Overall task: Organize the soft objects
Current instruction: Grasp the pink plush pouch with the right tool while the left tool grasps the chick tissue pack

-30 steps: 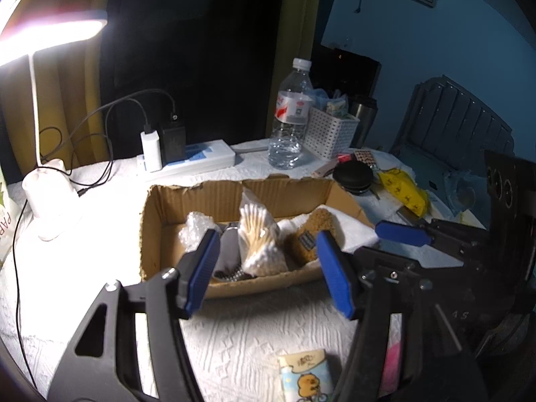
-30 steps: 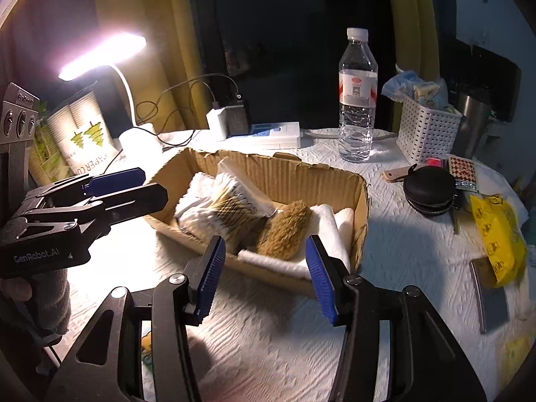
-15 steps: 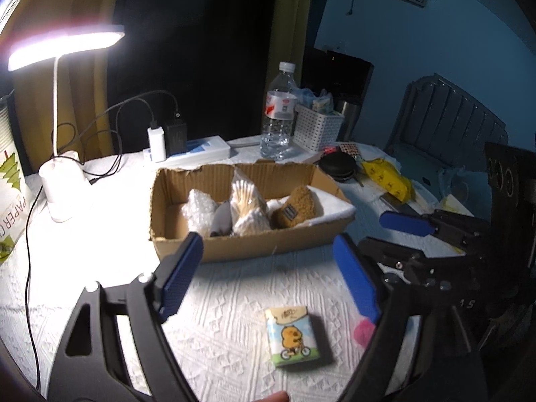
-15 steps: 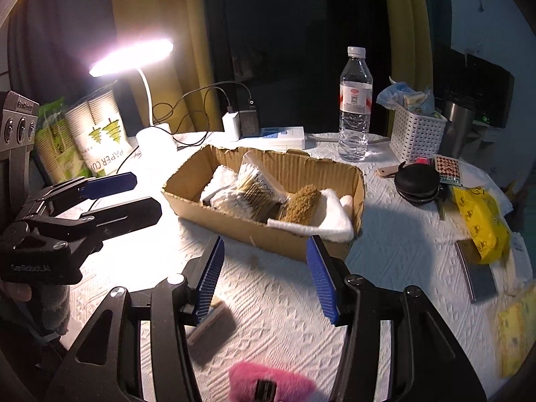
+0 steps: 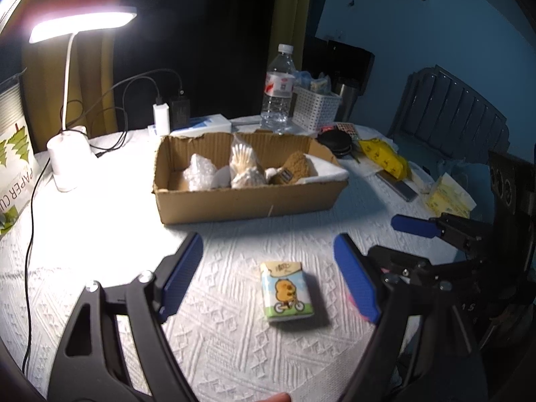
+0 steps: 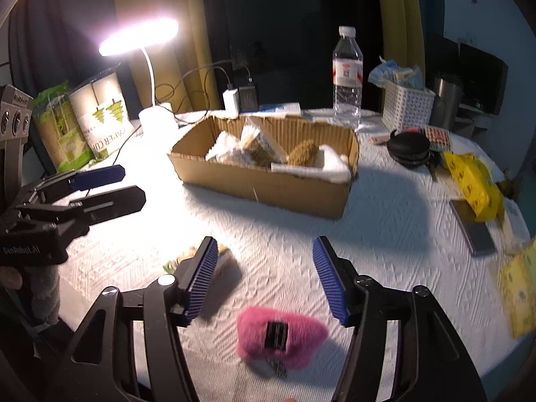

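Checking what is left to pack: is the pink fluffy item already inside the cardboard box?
No, the pink fluffy item lies on the white tablecloth between the open right gripper fingers, apart from the cardboard box.

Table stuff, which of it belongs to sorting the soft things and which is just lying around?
Part of the job:
cardboard box, already holding soft items
tissue pack, on the cloth between the left gripper's open jaws
pink fluffy pouch, below the right gripper

Just lying about:
desk lamp
water bottle
white basket
black round case
yellow packet
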Demonstrator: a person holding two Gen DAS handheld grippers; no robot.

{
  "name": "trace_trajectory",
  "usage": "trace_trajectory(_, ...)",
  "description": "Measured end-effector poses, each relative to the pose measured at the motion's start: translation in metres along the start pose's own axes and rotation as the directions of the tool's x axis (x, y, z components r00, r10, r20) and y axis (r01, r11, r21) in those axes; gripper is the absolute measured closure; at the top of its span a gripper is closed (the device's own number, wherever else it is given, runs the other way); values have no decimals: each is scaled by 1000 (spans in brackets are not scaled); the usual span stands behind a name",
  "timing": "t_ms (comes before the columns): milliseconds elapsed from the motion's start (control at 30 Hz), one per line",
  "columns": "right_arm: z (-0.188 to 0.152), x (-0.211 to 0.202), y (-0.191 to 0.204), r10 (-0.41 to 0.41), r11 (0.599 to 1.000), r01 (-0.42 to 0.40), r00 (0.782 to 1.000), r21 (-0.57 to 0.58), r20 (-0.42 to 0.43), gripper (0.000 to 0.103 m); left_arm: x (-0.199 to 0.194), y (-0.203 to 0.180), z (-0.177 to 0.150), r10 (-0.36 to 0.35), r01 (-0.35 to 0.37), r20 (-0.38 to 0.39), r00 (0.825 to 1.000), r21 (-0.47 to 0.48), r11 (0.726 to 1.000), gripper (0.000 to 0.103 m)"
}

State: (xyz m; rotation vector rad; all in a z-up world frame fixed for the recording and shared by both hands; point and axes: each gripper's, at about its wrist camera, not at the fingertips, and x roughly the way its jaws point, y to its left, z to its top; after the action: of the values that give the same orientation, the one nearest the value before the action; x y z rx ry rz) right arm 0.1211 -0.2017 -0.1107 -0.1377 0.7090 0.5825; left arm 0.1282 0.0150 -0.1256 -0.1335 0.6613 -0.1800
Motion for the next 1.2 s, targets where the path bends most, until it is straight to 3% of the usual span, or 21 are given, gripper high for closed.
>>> trace_trajectory(67,-6,1,-1,-2,1000,2,1000,3,-4,29,1,-1,-4,1,-1,-8,1000,0,1000,21)
trace_trajectory(567,-50,28,-17,16,999,-12,995,46,-95,29,35,-18,-35,29,-25,-128,991,29,999,21)
trace_trajectory(800,-61,35,-29,75,996,-69,992,55,-104,29,58,-26,-38,82,-75,-181,980,45,996,21)
trace_trajectory(967,-60,32,-40,94,994,-89,991,66,-91,40,69,-29,-34,104,-96,-200,974,51,994,21)
trace_trajectory(1200,-61,27,-61,100,991,-93,993,99,-63,41,91,-35,-37,137,-122,-250,958,75,990,21)
